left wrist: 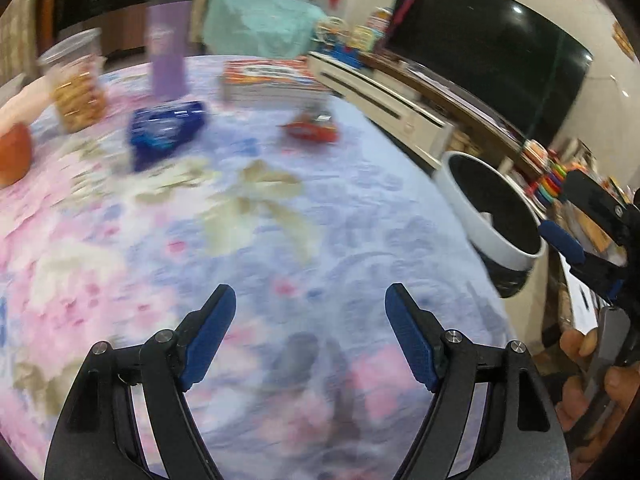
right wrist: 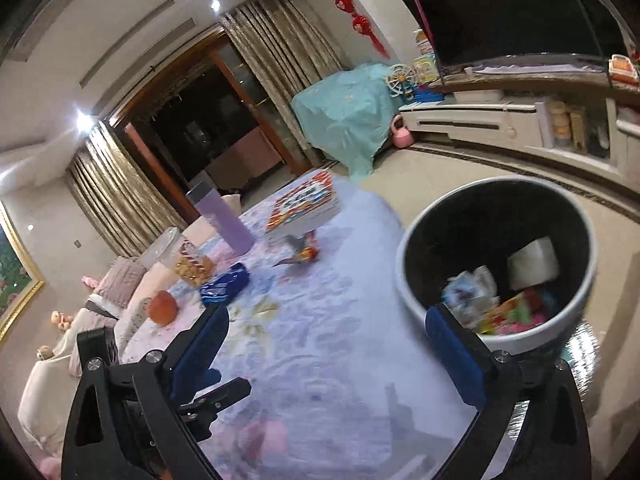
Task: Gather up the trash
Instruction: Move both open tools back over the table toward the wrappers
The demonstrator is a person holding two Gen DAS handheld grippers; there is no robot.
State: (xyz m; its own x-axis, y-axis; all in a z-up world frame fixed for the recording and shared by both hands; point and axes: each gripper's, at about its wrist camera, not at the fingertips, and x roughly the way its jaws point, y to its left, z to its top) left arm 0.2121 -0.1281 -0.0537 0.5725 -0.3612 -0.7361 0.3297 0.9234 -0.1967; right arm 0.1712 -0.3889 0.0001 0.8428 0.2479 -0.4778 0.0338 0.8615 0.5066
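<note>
A living room with gold curtains (right wrist: 120, 184) and a dark television (left wrist: 492, 52) lay behind the tabletop (left wrist: 320, 216), which was covered in a pink-and-blue floral cloth. At its far end I saw a purple bottle (left wrist: 166, 52), a clear jar of snacks (left wrist: 76, 88), a stack of books (left wrist: 272, 80) and an orange fruit (right wrist: 162, 307). Two pieces of trash lay on the cloth: a blue wrapper (left wrist: 164, 132) near the bottle and a red wrapper (left wrist: 312, 128) just in front of the books, well apart from each other. My left gripper (left wrist: 310, 308) hung over bare cloth, its jaws released and empty. The white trash bin (right wrist: 416, 300) with a black liner stood just beside the tabletop's edge; it held white paper (right wrist: 534, 260) and colourful wrappers (right wrist: 516, 312). My right gripper (right wrist: 328, 332) was at the bin's near rim, its jaws spread wide with nothing between them.
</note>
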